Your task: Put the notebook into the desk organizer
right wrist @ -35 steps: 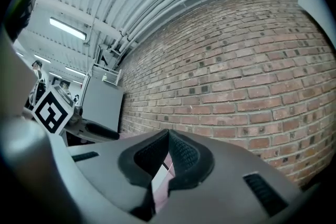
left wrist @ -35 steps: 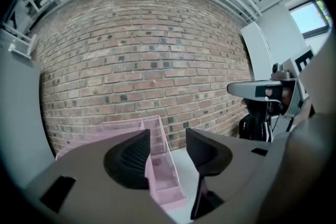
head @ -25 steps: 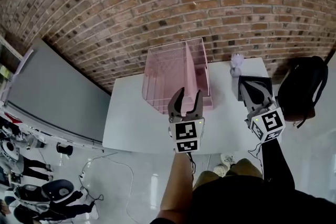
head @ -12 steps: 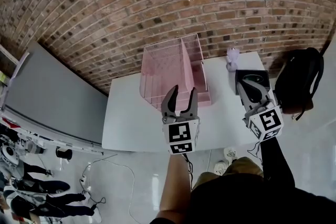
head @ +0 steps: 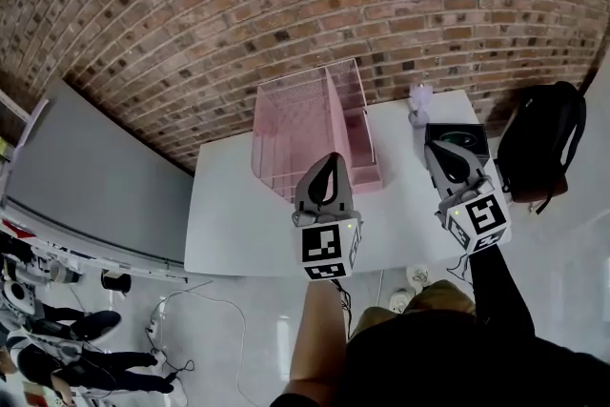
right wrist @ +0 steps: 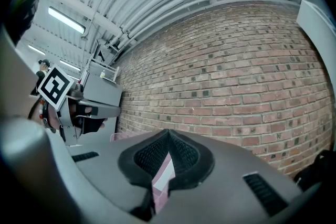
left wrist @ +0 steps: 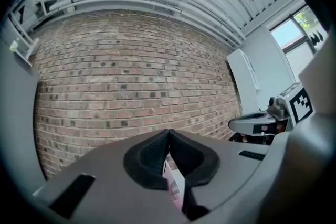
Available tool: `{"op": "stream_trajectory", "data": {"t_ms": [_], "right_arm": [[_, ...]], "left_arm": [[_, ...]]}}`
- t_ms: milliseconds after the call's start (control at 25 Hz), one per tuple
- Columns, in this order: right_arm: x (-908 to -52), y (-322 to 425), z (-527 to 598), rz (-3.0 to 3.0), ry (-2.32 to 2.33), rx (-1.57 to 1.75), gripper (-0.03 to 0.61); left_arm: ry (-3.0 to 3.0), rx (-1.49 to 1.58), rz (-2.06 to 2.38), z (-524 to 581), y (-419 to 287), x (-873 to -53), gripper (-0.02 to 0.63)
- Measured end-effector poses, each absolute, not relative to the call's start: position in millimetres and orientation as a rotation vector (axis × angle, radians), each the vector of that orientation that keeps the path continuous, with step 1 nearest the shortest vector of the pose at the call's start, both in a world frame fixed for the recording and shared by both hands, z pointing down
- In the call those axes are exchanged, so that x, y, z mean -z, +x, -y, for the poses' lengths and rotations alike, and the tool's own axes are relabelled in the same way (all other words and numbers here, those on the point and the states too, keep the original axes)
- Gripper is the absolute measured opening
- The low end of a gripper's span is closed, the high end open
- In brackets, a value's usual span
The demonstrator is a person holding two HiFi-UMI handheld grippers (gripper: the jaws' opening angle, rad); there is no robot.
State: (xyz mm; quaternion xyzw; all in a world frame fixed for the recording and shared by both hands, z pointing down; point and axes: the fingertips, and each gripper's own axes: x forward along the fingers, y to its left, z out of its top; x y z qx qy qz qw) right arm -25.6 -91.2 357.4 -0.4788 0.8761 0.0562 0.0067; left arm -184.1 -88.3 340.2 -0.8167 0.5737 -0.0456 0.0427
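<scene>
The pink see-through desk organizer point(head: 310, 124) stands at the back of the white table point(head: 238, 224), against the brick wall. A dark notebook point(head: 476, 137) lies flat at the table's right end, partly covered by my right gripper point(head: 448, 148). That gripper hovers over it, shut and empty, its pads meeting in the right gripper view point(right wrist: 168, 131). My left gripper point(head: 330, 157) hangs in front of the organizer, shut with nothing between its pads, as the left gripper view point(left wrist: 168, 131) confirms. A sliver of pink organizer point(left wrist: 174, 186) shows below the pads.
A small purple object point(head: 419, 103) stands at the table's back right corner. A black backpack point(head: 538, 148) sits on the floor to the right of the table. A grey panel point(head: 86, 176) leans to the left, and a brick wall runs behind.
My left gripper's jaws, spread wide in both earlier frames, have come together. Both grippers sit slightly higher in the view. The right gripper stays shut over the notebook.
</scene>
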Motion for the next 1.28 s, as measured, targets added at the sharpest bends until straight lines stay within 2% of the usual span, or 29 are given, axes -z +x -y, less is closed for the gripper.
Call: {"op": "stream_trajectory", "data": {"t_ms": [640,1280], "right_arm": [[-359,-20,78,-2.777,-1.547,-0.314,0.02],[-358,-21,75,-2.751,-1.581,-0.313,0.02]], "left_arm": [[-2.513,0.132,-1.744,80,-183,-349,0.014],[-2.518,0.136,-1.721,78,-178,-347,0.014]]}}
